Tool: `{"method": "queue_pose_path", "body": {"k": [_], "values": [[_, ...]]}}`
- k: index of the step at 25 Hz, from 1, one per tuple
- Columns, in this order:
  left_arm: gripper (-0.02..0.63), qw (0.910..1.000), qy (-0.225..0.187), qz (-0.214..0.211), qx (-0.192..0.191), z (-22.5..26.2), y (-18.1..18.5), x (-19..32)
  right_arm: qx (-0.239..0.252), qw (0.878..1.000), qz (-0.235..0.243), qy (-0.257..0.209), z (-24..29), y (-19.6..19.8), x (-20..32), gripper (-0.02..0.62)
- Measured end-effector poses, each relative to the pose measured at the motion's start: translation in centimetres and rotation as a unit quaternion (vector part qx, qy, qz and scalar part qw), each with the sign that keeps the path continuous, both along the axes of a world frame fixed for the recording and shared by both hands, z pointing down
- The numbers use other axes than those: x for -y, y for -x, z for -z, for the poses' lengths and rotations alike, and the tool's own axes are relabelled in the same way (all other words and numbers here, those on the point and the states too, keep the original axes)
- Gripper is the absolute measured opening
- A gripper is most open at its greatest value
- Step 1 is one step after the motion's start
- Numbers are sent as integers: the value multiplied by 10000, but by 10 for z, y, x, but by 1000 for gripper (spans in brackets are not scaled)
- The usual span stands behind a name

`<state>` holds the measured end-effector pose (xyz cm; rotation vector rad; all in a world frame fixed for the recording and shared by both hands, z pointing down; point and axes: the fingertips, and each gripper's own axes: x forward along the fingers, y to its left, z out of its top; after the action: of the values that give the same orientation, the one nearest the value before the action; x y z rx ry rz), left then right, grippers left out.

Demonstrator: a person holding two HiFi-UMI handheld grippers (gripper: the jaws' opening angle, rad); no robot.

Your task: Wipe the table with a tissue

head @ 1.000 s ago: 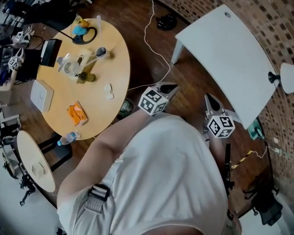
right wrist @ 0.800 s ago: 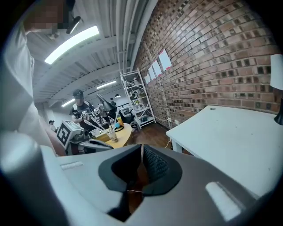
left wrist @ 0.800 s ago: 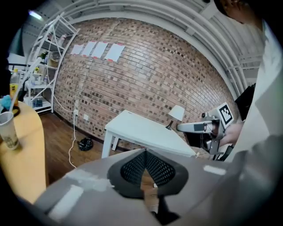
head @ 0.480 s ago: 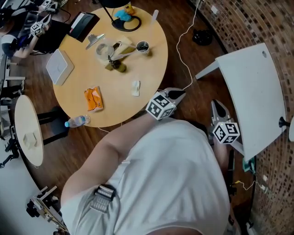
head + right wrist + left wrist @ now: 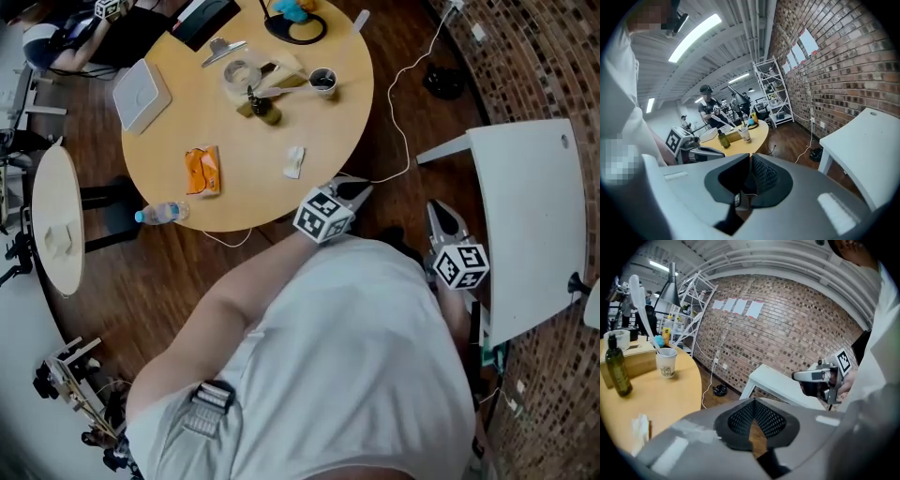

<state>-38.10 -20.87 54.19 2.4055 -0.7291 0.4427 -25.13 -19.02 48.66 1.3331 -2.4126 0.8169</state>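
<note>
Person's white shirt (image 5: 347, 356) fills the lower head view. Left gripper (image 5: 357, 188) is out in front of the chest, jaws pressed together with nothing between them. Its tips are just beside the near edge of the round wooden table (image 5: 169, 141). Right gripper (image 5: 434, 207) is also closed and empty. It's over the brown floor, near the white table (image 5: 534, 216) and well apart from the round one.

Tissue (image 5: 294, 161) is a crumpled white wad lying on the round table close to its near edge. It's near the left gripper's tips and neither gripper touches it. Orange packet (image 5: 203, 171) lies flat to its left. Plastic water bottle (image 5: 161, 214) lies on its side at the table rim; can't tell if it rests on the tabletop.

Farther across the tabletop: dark bottle (image 5: 258, 109) in a clutter of items, with a paper cup (image 5: 322, 82) to the right of it. Flat white box (image 5: 142, 94) is on the left side. Blue object (image 5: 292, 9) sits on a dark ring base at the far edge. White cable (image 5: 403, 103) runs over the floor past the table. Small round side table (image 5: 54, 187) is off to the left.
</note>
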Motion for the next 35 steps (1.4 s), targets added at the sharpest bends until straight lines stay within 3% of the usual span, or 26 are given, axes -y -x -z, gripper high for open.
{"method": "queue_pose_path", "body": {"k": [7,10,15,18,23,32,35], "values": [[6,9974,126,648,283,-17,42,1,-11,9991,410,116,-6,14,2,21],[6,9930,123,971,660,-30,76,6,21,9985,531,117,-5,23,6,21],[10,9690,222,1596,1873,-69,158,14,65,9983,555,138,-6,32,5,21],[51,9560,320,1864,2242,-82,191,25,65,9988,463,168,-9,29,1,21],[87,9427,543,1789,2762,-109,215,40,-22,9996,85,256,-13,10,-11,21],[70,9399,917,1639,2852,-133,214,50,-70,9985,-492,222,-12,-12,-27,21],[48,9343,1010,1590,3028,-138,216,47,-57,9976,-654,230,-12,-18,-30,21]]}}
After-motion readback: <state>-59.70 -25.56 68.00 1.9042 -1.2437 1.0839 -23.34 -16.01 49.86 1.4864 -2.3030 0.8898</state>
